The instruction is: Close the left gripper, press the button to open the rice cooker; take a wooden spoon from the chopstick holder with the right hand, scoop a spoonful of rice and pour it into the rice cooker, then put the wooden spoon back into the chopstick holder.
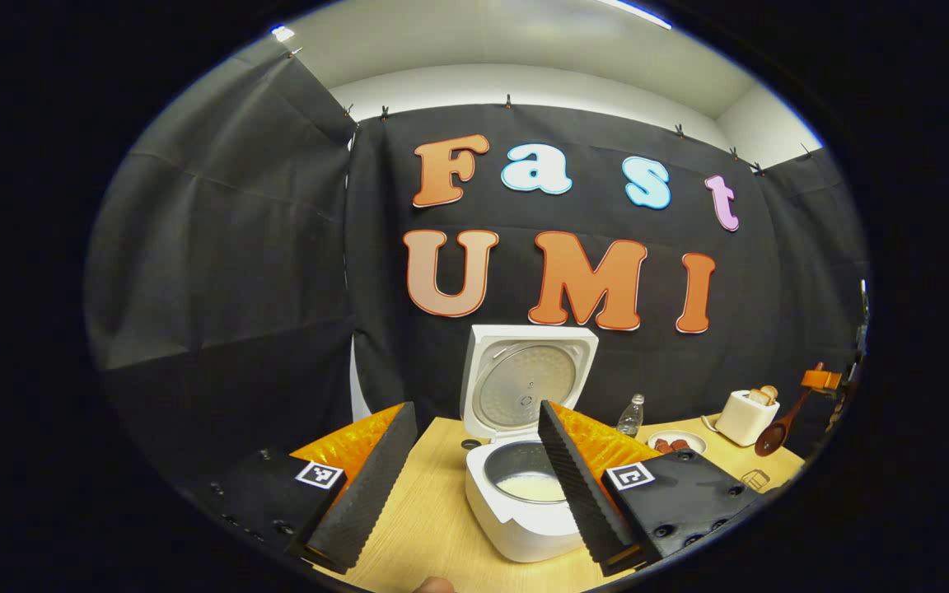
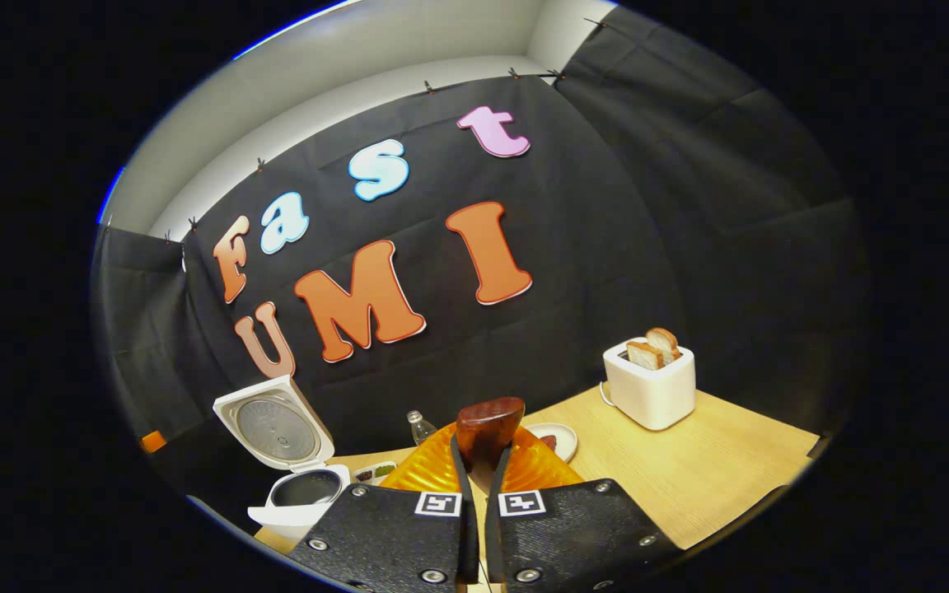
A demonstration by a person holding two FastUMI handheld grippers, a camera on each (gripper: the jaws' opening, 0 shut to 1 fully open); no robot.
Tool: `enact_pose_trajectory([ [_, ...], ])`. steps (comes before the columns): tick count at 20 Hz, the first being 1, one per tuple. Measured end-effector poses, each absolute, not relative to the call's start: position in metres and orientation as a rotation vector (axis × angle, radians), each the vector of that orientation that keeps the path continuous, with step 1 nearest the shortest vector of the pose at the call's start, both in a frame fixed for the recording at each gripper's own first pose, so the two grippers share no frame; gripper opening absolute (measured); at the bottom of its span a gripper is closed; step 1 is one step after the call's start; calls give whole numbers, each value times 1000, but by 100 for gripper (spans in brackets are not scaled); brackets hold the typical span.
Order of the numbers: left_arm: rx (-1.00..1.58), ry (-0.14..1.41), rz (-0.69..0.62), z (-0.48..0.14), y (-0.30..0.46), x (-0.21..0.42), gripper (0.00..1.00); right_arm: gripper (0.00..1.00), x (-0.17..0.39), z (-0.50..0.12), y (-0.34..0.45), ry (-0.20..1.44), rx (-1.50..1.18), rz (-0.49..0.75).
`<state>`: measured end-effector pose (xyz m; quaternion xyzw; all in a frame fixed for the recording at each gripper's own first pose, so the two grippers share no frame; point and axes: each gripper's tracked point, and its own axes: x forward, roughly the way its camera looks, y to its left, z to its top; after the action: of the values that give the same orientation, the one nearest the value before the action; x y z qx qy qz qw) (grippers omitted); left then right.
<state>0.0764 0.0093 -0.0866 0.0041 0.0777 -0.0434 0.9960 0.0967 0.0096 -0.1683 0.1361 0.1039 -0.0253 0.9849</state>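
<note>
The white rice cooker (image 1: 524,511) stands open on the wooden table, its lid (image 1: 528,383) upright and something pale in the pot. My left gripper (image 1: 474,408) is open just in front of it, with the cooker between its fingers and untouched. Far right, my right gripper (image 1: 820,379) holds the wooden spoon (image 1: 773,432) with its bowl hanging down. In the right gripper view, my right gripper (image 2: 481,453) is shut on the spoon (image 2: 487,424), whose dark bowl sticks out past the tips. The open cooker (image 2: 297,494) sits lower left.
A white toaster (image 2: 652,387) with bread slices stands at the back right of the table (image 2: 713,478). A small plate (image 2: 557,441) with dark food and a clear bottle (image 2: 419,428) sit between toaster and cooker. The same toaster (image 1: 746,416), bottle (image 1: 629,416) and plate (image 1: 676,443) lie right of the cooker.
</note>
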Motion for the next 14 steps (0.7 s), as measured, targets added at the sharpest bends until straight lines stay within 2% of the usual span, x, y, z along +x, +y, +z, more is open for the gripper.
enact_pose_trajectory([
  [6,18,135,-107,-83,-4,76,100,2,67,-204,-21,227,305,-76],
  [14,19,152,-144,-83,-20,71,100,3,69,-262,-31,290,301,-96],
])
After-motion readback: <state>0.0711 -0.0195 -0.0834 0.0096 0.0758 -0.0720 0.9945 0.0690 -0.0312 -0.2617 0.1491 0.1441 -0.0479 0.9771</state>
